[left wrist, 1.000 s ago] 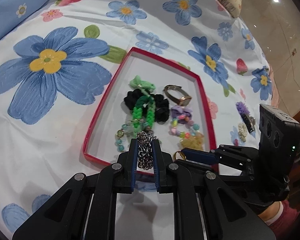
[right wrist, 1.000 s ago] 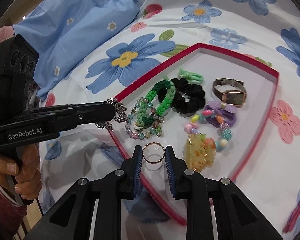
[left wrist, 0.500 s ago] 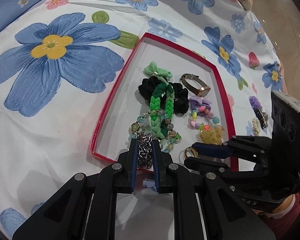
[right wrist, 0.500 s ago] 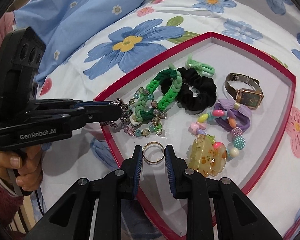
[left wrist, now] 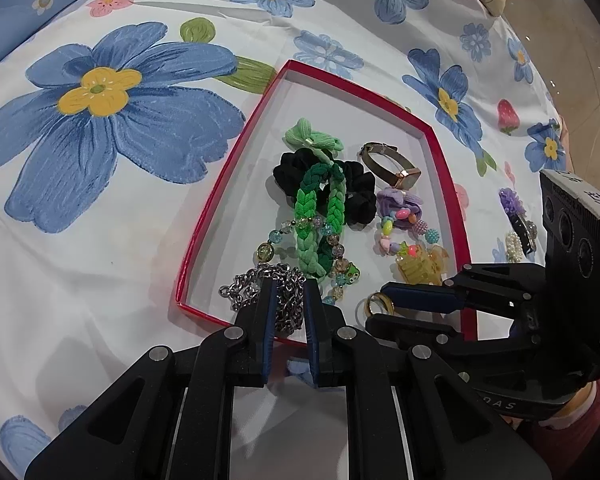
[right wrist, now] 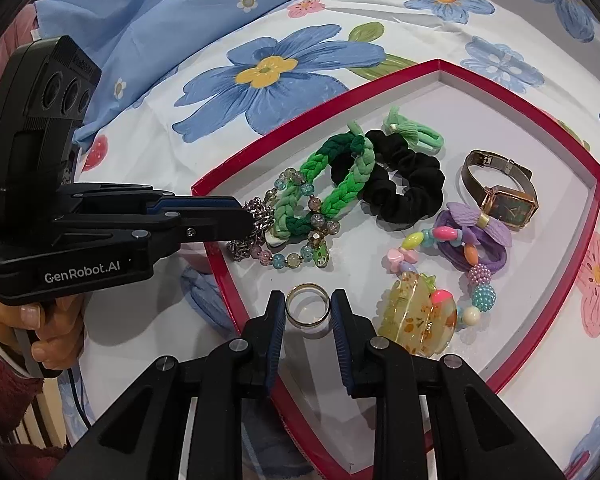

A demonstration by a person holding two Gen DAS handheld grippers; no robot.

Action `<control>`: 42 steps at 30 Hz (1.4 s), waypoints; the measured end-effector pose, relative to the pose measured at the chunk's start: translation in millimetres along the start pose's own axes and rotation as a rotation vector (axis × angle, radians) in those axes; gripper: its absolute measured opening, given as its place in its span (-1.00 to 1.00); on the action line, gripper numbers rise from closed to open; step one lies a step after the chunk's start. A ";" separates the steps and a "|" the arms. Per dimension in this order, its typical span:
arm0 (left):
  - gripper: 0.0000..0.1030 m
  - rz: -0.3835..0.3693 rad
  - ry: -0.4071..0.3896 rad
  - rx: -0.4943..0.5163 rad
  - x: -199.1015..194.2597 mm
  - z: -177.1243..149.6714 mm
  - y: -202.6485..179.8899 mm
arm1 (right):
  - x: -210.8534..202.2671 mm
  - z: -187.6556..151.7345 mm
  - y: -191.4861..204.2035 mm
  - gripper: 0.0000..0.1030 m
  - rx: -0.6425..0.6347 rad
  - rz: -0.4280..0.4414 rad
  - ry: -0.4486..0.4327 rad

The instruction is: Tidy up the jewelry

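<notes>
Pinching the silver chain (left wrist: 278, 300) over the red tray (left wrist: 444, 184), your left gripper (left wrist: 287, 300) faces your right gripper (right wrist: 307, 310), clamping a gold ring (right wrist: 307, 305).

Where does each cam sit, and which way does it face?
Left wrist: on the left gripper, looking down its fingers at the silver chain it pinches over the red tray; right gripper alongside.
Right wrist: on the right gripper, clamping the gold ring; left hand visible.
Shared: tray, chain, ring, watch.
</notes>
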State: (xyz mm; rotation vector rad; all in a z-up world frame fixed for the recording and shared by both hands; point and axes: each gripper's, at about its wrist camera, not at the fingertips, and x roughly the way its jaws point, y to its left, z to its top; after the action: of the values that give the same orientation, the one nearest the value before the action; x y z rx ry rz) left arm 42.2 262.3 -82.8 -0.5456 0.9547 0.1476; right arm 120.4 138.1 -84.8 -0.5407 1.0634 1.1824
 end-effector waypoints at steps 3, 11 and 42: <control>-0.77 -0.001 0.002 -0.002 0.5 -0.1 0.5 | 0.1 0.4 -0.5 -0.52 0.002 0.002 -0.001; -0.77 -0.004 0.001 -0.006 0.2 0.7 0.2 | 1.5 3.3 1.8 -0.51 -0.023 -0.006 0.027; 0.56 0.011 -0.175 -0.124 -76.7 -36.9 -11.3 | -106.3 -78.4 -32.0 0.08 0.323 0.065 -0.410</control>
State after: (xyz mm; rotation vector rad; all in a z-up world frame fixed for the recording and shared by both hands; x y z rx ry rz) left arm -25.3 242.9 -33.5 -0.6312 0.7812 0.2617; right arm 119.8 13.2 -31.4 -0.0077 0.8953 1.0893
